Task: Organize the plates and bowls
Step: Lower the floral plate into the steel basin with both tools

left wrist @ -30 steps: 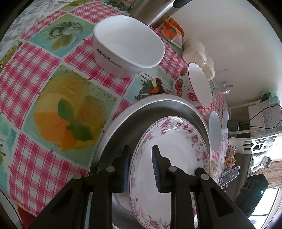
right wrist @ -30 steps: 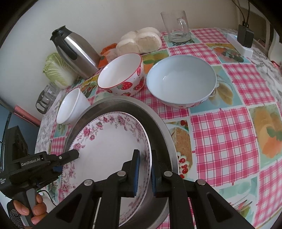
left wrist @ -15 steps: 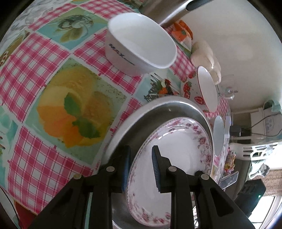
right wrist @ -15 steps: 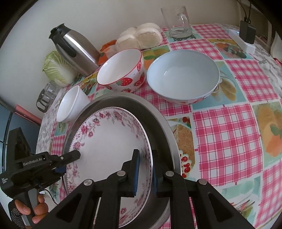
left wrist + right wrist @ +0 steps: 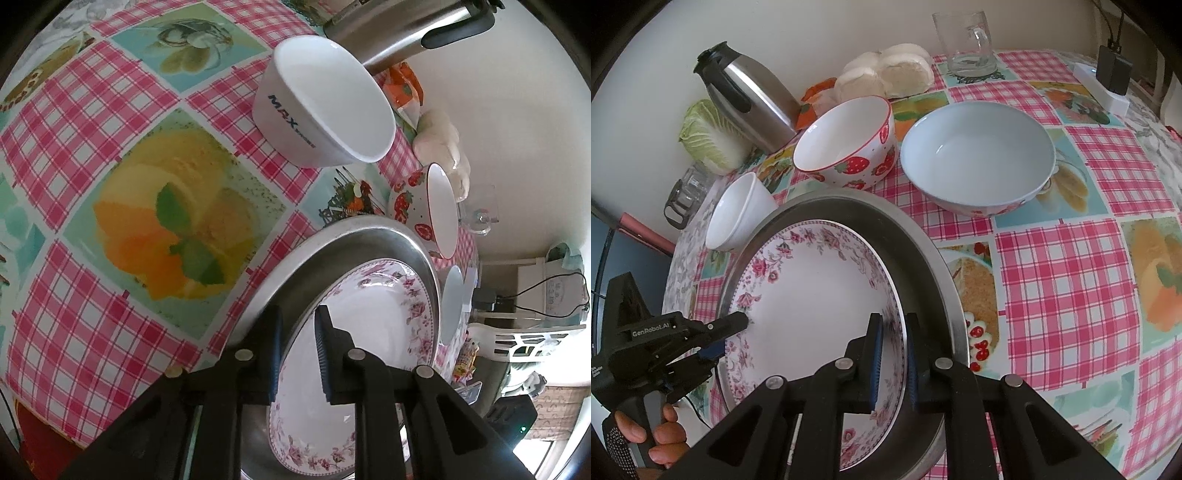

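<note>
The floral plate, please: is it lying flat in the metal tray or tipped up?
Tipped up. The floral plate leans within the metal tray, both grippers at opposite rims: left gripper, right gripper.

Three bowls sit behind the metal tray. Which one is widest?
The pale blue bowl, far right. It is broad and shallow; the strawberry bowl is deeper and narrower, and the plain white bowl is smallest.

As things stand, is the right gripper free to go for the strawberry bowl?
Probably not yet. The right gripper is shut on the floral plate rim, which the left gripper also holds. Otherwise the way to the strawberry bowl beyond the metal tray looks open.
</note>
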Tool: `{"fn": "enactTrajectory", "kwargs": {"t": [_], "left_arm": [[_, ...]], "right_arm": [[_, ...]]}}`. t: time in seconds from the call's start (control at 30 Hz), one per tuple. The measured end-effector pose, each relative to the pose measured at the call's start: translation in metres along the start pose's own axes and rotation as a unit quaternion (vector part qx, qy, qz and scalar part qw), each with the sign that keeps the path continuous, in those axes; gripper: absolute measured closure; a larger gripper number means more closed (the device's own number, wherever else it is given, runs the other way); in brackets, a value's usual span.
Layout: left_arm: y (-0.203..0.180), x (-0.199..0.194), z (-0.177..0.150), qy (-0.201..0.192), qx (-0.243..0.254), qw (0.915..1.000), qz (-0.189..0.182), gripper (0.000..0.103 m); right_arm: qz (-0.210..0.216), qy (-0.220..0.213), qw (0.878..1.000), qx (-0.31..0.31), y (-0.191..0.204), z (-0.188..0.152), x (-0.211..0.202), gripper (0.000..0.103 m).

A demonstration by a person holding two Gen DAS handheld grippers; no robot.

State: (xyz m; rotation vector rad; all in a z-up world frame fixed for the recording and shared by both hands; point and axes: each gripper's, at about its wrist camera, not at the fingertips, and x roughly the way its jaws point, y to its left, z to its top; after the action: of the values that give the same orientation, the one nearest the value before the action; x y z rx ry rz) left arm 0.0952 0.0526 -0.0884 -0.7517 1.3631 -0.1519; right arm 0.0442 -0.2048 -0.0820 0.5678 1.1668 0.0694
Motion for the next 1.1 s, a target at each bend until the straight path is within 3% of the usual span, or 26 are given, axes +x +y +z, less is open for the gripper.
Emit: {"fn": "enactTrajectory", "kwargs": {"t": [0.7, 1.1], "left_arm": [[-0.008, -0.006, 0.0, -0.008, 0.009, 0.9998, 0.016, 0.082], [-0.021, -0.018, -0.001, -0.03, 0.035, 0.9986, 0.025, 0.078]], "right_arm": [[-0.004, 0.009, 1.0, 0.0, 0.0, -0.001, 0.0, 0.088], [-0.013, -0.016, 1.0, -0.005, 0.0, -0.002, -0.018, 0.087]]}}
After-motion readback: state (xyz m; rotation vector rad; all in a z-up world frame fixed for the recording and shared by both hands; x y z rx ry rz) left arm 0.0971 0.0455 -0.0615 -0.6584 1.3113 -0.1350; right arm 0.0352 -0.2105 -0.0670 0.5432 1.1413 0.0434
